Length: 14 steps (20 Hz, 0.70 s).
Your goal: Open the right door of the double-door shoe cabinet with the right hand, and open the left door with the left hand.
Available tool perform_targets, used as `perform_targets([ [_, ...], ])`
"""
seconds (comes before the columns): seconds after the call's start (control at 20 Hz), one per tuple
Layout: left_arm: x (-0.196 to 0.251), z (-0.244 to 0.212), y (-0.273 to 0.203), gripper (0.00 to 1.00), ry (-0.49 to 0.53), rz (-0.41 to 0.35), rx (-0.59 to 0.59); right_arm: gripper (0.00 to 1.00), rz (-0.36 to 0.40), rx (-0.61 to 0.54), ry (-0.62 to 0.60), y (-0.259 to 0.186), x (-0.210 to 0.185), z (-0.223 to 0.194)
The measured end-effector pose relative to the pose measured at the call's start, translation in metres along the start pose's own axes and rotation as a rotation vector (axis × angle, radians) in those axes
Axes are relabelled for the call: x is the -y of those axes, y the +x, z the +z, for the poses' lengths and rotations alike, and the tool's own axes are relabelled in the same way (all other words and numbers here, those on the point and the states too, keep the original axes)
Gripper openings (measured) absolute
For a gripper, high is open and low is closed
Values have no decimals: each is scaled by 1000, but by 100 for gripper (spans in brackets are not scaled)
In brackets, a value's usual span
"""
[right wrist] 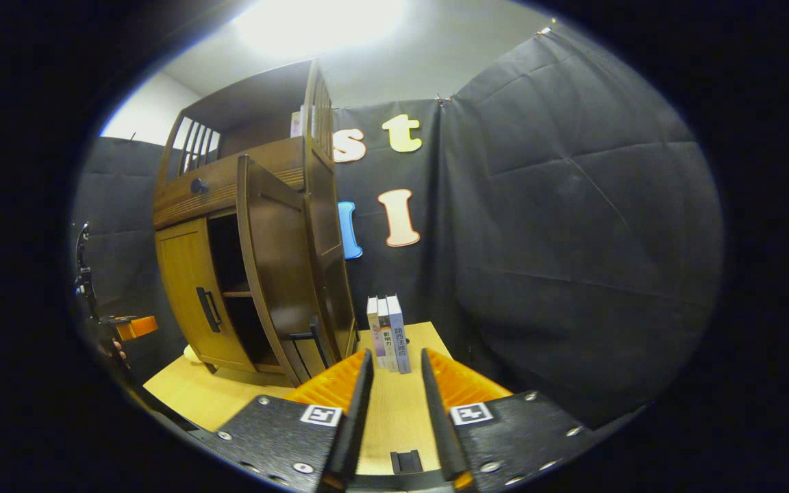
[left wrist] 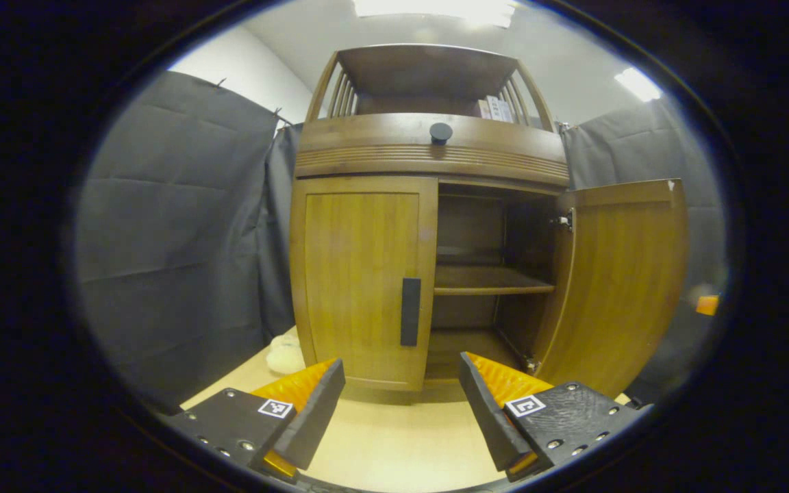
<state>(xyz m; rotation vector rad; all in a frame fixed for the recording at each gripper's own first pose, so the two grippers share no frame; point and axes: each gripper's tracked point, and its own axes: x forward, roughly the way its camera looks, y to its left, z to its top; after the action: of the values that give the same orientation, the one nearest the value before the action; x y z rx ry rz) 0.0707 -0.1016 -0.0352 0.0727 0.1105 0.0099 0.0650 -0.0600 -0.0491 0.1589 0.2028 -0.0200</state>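
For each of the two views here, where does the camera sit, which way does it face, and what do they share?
Left gripper view: rides the left gripper, jaws wide apart, facing the cabinet front; left door closed, right door open.
Right gripper view: rides the right gripper, jaws narrowly apart, right of the cabinet, facing books on the table; the left gripper shows far left.
Shared: cabinet, both doors, table.

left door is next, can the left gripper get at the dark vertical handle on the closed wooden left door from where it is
Probably yes. The left gripper is open and faces the dark vertical handle on the closed wooden left door, with only bare light wooden tabletop between. The open right door swings clear to the side.
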Motion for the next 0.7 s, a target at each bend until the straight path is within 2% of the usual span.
perform_targets([
  [0.1, -2, 3, 30, 100, 7, -31, 4, 78, -69, -5, 61, -6, 1, 1],
  [0.2, -12, 8, 57, 100, 12, -28, 13, 94, -145, 16, 99, -13, 0, 8],
  [0.35, -9, 17, 100, 100, 33, -77, 41, 95, -257, 41, 126, -26, 0, 13],
  [0.45, -7, 18, 126, 100, 59, -101, 61, 91, -314, 60, 146, -33, -4, 18],
  [0.5, -5, 15, 137, 100, 66, -113, 57, 95, -344, 68, 151, -36, -4, 19],
  [0.55, -4, 10, 149, 96, 63, -120, 51, 95, -374, 71, 160, -40, -6, 20],
  [0.6, -2, 6, 158, 100, 53, -138, 44, 95, -393, 78, 170, -45, -11, 20],
  [0.7, -1, -4, 172, 100, 28, -168, 39, 95, -416, 86, 173, -53, -23, 23],
])
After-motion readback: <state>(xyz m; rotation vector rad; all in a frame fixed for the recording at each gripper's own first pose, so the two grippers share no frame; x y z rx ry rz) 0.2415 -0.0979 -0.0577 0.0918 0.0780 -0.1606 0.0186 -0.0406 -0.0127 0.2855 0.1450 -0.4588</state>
